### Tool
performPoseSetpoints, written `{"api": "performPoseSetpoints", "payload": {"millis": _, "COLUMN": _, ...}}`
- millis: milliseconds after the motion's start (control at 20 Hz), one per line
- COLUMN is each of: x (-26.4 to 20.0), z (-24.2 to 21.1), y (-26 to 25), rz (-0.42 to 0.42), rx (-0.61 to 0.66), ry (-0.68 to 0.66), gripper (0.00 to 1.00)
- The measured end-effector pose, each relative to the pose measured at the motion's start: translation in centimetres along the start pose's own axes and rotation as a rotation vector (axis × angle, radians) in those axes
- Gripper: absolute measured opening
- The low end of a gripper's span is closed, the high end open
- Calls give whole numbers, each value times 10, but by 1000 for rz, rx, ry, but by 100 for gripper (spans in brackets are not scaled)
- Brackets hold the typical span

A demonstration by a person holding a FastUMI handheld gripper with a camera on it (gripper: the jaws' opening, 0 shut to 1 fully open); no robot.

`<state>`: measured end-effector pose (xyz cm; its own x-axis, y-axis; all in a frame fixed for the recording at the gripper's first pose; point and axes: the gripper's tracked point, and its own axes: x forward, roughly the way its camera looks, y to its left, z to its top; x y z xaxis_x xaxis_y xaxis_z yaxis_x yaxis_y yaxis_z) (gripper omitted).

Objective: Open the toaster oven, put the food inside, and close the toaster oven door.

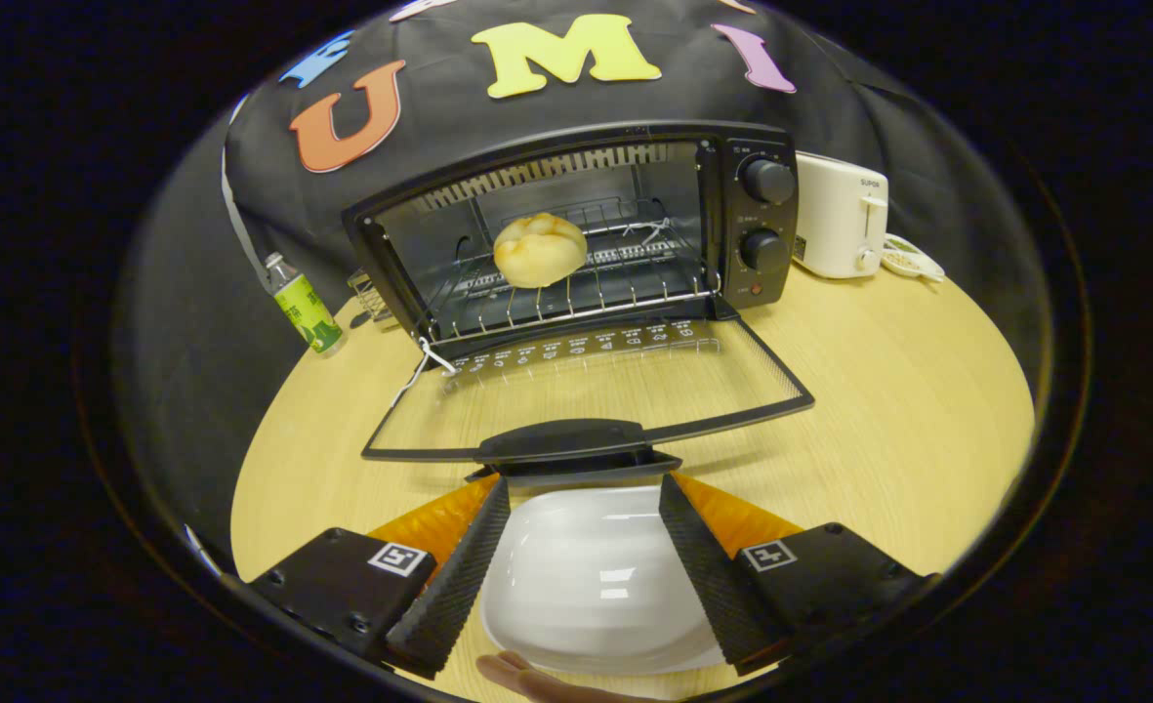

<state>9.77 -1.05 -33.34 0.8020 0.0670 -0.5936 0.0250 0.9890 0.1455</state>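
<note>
Claw (pixel 586 488) spread, empty, at the door handle (pixel 568 441); bun (pixel 539 250) at 12. Lift off-centre and the door (pixel 586 391) slips back.

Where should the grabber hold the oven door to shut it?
Best by the black handle at the front edge of the folded-down oven door, just beyond the open hand-held gripper. It is the thickest raised part. Probably come from the front and lift upward toward the bun. The white plate lies between the fingers.
</note>
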Motion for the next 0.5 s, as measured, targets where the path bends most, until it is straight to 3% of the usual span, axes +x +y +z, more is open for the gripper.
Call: {"api": "performPoseSetpoints", "payload": {"millis": 500, "x": -22, "z": 45, "y": 10, "rz": -2, "rx": -62, "ry": -229, "gripper": 100}}
